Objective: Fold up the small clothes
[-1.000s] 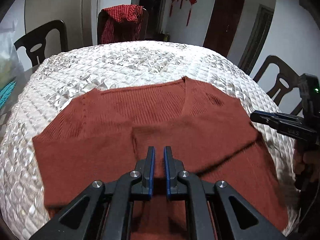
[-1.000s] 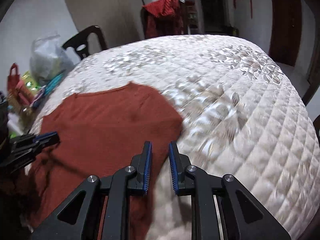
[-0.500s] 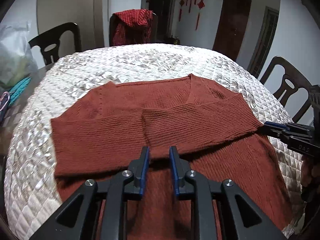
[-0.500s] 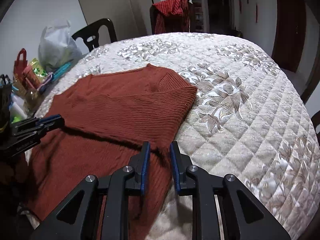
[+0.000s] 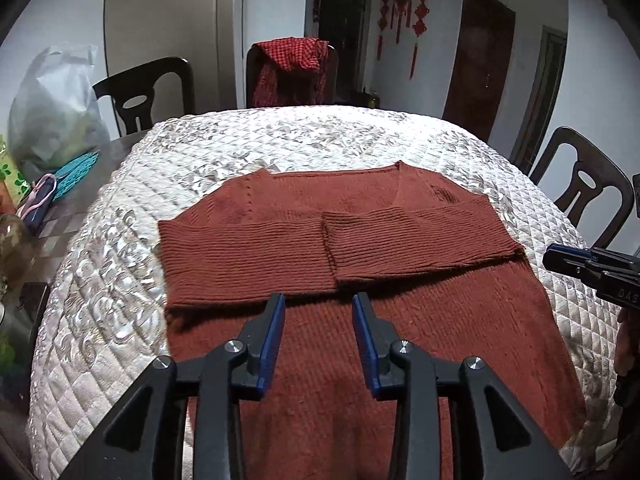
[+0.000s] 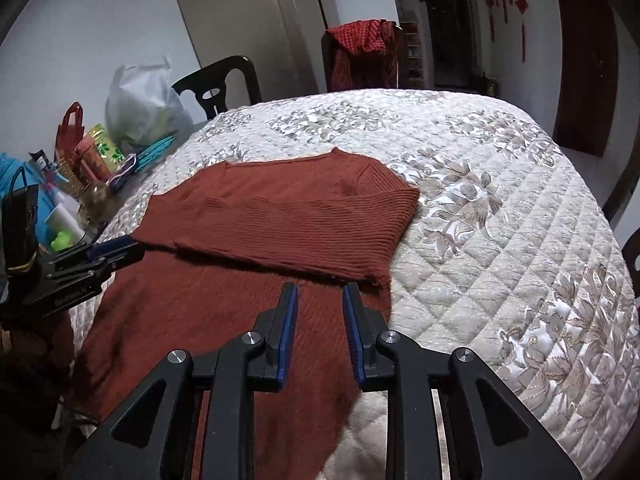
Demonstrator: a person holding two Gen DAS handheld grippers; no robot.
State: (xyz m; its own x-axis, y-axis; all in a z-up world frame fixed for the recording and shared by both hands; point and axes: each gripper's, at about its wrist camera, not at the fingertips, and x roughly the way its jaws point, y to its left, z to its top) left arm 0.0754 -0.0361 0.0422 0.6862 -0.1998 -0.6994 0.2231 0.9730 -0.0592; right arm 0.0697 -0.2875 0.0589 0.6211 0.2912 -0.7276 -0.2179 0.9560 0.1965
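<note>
Rust sweater on quilted table cover, chairs around

Only one piece of writing can be read. In the left wrist view, pale raised letters stand on the side of the right gripper, at the right edge of the scene: they look like "DAS", cut off by the edge of the view, so the rest of the word cannot be told. The packets among the clutter at the far left in the right wrist view carry printed patterns, but no word on them is large or sharp enough to read.
</note>
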